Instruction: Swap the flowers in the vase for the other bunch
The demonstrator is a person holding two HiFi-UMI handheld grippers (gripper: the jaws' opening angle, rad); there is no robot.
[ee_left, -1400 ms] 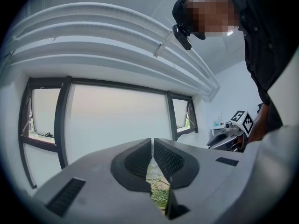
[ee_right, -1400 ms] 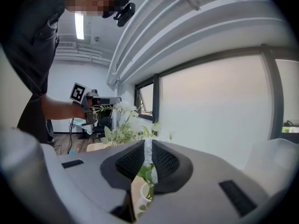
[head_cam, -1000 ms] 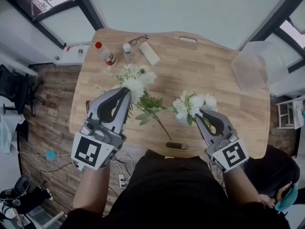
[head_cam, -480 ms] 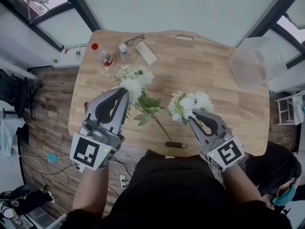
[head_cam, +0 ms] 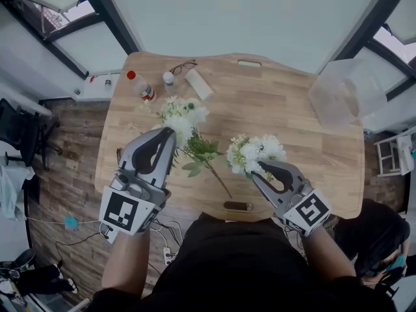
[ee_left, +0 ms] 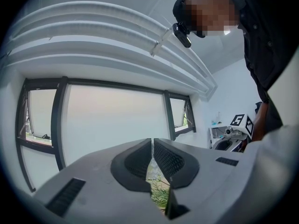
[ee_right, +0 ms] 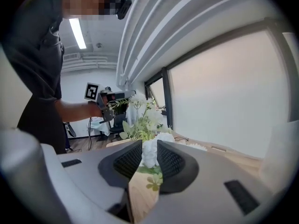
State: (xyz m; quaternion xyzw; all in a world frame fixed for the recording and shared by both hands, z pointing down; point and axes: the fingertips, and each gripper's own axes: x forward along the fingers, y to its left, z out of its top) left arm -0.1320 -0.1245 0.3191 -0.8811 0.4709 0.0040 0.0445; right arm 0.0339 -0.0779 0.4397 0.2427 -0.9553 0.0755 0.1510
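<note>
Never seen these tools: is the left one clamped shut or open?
Shut, on a flower bunch: the left gripper has jaws nearly meeting in its own view, and the right gripper view shows it holding the flowers aloft.

On the wooden worktop (head_cam: 292, 129), glasses (head_cam: 182, 66), a red-capped bottle (head_cam: 141, 86), a smaller clear bottle (head_cam: 170, 82) and a white block (head_cam: 199, 84) sit near the far left corner. A clear plastic box (head_cam: 346, 96) overhangs the right edge, and a small dark object (head_cam: 238, 206) lies at the near edge.

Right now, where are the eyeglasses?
In the head view, the eyeglasses lie at the table's far edge, left of centre, beside the small bottle and white box.
</note>
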